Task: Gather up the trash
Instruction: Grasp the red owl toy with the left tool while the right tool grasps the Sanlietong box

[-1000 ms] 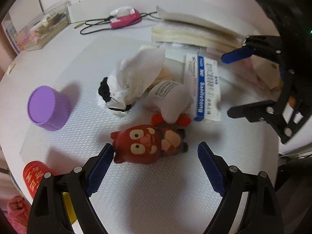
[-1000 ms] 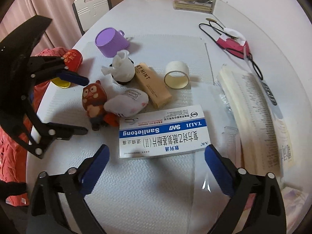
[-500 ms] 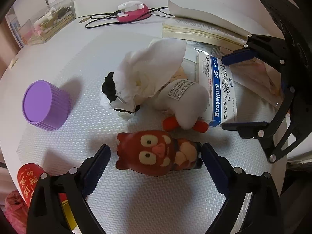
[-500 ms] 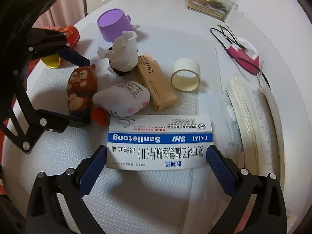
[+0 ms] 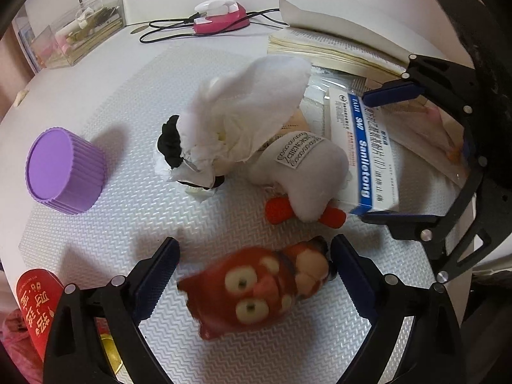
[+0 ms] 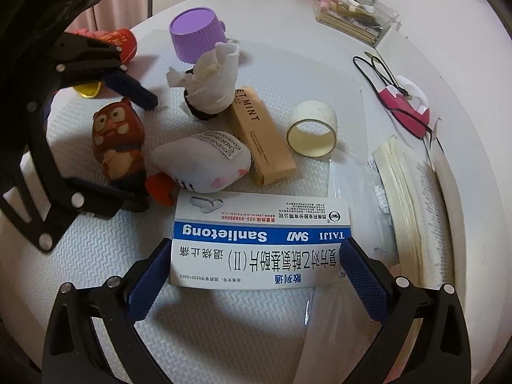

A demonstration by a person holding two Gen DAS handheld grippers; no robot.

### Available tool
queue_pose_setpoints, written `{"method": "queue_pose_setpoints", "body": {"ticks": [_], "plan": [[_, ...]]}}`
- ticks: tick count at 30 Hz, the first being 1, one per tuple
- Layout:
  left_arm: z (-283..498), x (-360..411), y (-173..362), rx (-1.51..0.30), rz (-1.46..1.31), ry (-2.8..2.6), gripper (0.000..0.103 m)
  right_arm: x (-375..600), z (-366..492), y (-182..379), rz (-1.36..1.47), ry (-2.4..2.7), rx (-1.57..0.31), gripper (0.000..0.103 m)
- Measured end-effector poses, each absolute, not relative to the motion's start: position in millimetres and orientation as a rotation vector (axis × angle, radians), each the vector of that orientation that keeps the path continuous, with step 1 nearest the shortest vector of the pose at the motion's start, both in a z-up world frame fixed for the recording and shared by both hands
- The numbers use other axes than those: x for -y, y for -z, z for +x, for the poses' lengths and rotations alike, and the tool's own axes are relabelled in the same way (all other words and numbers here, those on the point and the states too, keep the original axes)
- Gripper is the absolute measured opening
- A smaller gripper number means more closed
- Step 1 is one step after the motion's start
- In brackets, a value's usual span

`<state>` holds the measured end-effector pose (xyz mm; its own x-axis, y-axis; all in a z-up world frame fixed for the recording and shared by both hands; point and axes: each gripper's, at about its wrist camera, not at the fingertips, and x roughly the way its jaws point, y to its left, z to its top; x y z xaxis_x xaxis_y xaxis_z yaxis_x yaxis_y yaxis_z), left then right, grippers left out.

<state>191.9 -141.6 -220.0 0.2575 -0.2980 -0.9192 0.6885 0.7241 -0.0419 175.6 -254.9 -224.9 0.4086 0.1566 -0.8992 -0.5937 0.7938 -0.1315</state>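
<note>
A red-brown owl toy (image 5: 259, 284) lies on the white mat between the open jaws of my left gripper (image 5: 254, 262); it also shows in the right wrist view (image 6: 116, 140). A white-and-blue medicine box (image 6: 259, 243) lies between the open jaws of my right gripper (image 6: 256, 256); it also shows in the left wrist view (image 5: 364, 147). Crumpled white tissue (image 5: 243, 112) over a black object sits behind a white plush toy (image 5: 307, 172). A tan mint box (image 6: 262, 134) and a tape ring (image 6: 312, 132) lie beyond.
An upturned purple cup (image 5: 64, 169) stands left. A red can (image 5: 38, 313) lies near the table edge. An open book (image 6: 412, 198), a pink device with black cable (image 5: 220, 16) and a clear organiser box (image 5: 76, 35) sit toward the far side.
Both grippers have moved forward. The owl now lies between my left jaws, turned and blurred. The medicine box now lies between my right jaws.
</note>
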Motion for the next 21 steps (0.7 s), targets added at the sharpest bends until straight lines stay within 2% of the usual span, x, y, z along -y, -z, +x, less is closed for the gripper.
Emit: {"method": "queue_pose_setpoints", "body": {"ticks": [4, 7, 9, 11, 12, 14, 21], "plan": [[192, 138, 219, -1.124, 0.383, 0.701, 0.092, 259, 170, 221, -0.466, -0.518, -1.095, 0.098], [191, 133, 217, -1.109, 0.356, 0.693, 0.081, 265, 174, 220, -0.381, -0.529, -1.121, 0.098], [190, 132, 216, -1.109, 0.352, 0.706, 0.074, 266, 175, 215, -0.343, -0.537, -1.113, 0.092], [188, 133, 216, -1.101, 0.367, 0.710, 0.074, 261, 176, 217, -0.372, -0.542, -1.121, 0.092], [187, 133, 216, -1.096, 0.372, 0.708, 0.074, 256, 174, 222, -0.419, -0.548, -1.126, 0.098], [186, 133, 216, -1.092, 0.375, 0.706, 0.076, 244, 168, 226, -0.544, -0.535, -1.077, 0.099], [185, 130, 212, -1.083, 0.378, 0.687, 0.077, 251, 173, 229, -0.474, -0.545, -1.057, 0.099]]}}
